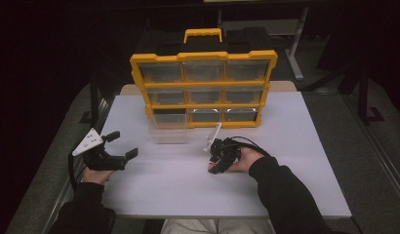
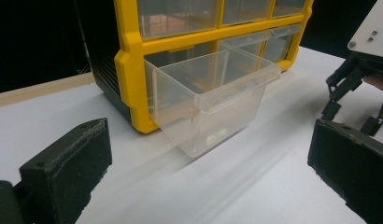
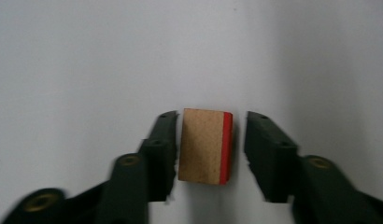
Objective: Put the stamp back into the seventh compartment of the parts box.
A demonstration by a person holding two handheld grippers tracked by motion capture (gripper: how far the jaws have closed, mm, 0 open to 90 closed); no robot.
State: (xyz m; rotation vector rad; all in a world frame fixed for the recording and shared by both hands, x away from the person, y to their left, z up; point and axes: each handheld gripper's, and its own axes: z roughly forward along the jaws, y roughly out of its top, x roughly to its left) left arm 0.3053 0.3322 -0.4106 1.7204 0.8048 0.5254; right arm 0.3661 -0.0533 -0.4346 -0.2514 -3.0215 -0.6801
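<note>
A small tan block with one red edge [image 3: 206, 145] lies on the white tabletop between the jaws of my right gripper [image 3: 208, 154]. The left jaw stands right beside it and a narrow gap separates the right jaw from the red edge, so the gripper is open around it. From above, the right gripper [image 1: 216, 161] points down at the table's middle and hides the block. My left gripper [image 1: 123, 144] rests at the left, open and empty, aimed at a clear plastic drawer [image 2: 213, 102] pulled out of the yellow organizer [image 2: 129, 70].
The yellow organizer [image 1: 203, 55], with several clear drawers and a handle on top, stands at the back of the white board [image 1: 295, 161]. The pulled-out drawer [image 1: 168, 132] sits in front of its lower left slot. The table's dark edges lie to both sides.
</note>
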